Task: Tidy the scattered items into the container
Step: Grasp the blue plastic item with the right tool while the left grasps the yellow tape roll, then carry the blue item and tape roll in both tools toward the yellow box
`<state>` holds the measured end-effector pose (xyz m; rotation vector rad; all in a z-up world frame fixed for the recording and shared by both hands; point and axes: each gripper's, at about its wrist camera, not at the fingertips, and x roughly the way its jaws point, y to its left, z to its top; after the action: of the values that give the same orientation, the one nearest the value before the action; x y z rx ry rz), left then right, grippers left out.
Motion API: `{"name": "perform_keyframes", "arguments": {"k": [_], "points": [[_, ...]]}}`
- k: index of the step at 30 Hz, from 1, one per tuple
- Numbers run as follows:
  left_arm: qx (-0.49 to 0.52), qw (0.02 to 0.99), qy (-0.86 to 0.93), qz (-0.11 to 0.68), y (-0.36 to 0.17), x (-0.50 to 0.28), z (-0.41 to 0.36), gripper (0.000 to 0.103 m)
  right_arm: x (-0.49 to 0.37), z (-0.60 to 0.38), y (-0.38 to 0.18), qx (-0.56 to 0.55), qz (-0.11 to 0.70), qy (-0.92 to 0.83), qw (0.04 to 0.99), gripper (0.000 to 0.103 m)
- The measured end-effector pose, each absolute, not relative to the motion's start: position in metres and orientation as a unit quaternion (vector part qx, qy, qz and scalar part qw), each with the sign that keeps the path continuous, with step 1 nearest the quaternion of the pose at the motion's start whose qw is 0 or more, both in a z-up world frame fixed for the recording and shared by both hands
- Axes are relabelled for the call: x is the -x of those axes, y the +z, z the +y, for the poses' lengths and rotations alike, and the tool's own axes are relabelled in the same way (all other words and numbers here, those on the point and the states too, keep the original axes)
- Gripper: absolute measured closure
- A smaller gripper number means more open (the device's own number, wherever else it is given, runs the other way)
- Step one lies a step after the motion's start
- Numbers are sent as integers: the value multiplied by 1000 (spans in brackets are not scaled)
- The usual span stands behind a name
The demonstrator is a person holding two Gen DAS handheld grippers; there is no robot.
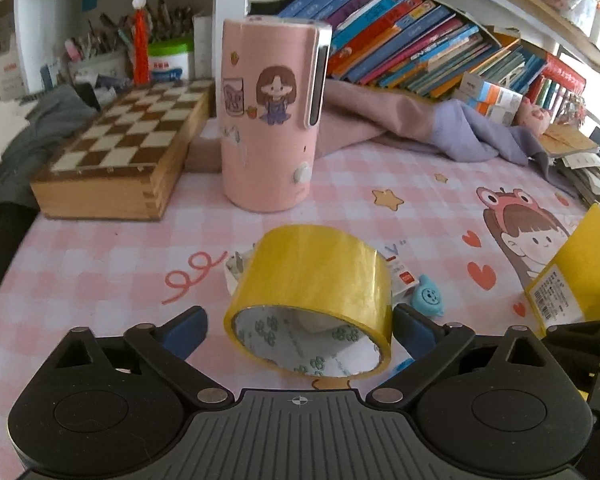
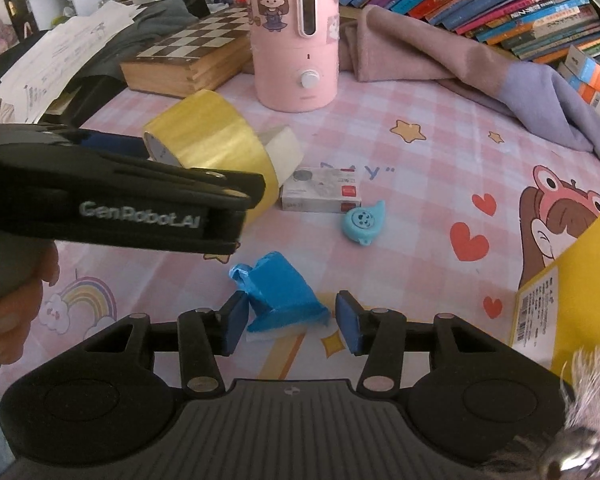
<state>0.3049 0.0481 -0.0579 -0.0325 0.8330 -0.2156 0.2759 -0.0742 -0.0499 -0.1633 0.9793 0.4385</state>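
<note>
A yellow tape roll (image 1: pixel 312 280) lies on its side on the pink checked tablecloth, between the fingers of my left gripper (image 1: pixel 300 332). The right pad touches the roll and the left pad stands clear of it, so the gripper is open. In the right wrist view the same roll (image 2: pixel 216 140) is partly hidden behind the black housing (image 2: pixel 140 200) of the left tool. My right gripper (image 2: pixel 292 320) is shut on a crumpled blue wrapper (image 2: pixel 280 292) that rests on the cloth. A yellow box (image 2: pixel 572 292) with a barcode label stands at the right edge.
Beside the yellow roll lie a white tape roll (image 2: pixel 286 148), a small grey carton (image 2: pixel 320 196) and a light blue drop-shaped toy (image 2: pixel 364 222). Behind stand a pink humidifier (image 1: pixel 272 120), a wooden chessboard box (image 1: pixel 120 152), crumpled cloth (image 1: pixel 420 124) and leaning books (image 1: pixel 420 48). A hand (image 2: pixel 8 312) grips the left tool.
</note>
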Motion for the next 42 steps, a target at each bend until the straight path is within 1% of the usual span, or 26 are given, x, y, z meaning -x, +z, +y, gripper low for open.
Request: {"name": "perform_keyframes", "arguments": {"k": [1,2,6,9,16,21,29,33,42], "points": [[20,907,-109,406,-58,-306,48,10,-276,-74,-50,78,467,210,855,57],[25,906,-113,408,-58,-306,49,15,-277,-73,-51,79,468,212,854,57],[24,905,-108,412,-57,-304,47,16,-277,-72,-52,82,467,219,853,59],[27,902,-103,419,-54,-301,47,16,-275,-71,-51,82,463,229,852,60],[52,910,-96,400,-35,-281,54,16,-269,-76,-40,81,446,225,862,60],[59,900,-73,426,-37,-270,59,17,-260,-82,-32,75,441,220,867,60],[50,901,-76,423,-34,-243,58,16,-241,-87,-24,72,438,218,869,60],[64,900,-69,427,-38,-231,64,17,-230,-93,-21,69,437,210,872,60],[73,917,-73,386,-19,-197,65,16,-203,-106,-15,55,432,188,880,60]]}}
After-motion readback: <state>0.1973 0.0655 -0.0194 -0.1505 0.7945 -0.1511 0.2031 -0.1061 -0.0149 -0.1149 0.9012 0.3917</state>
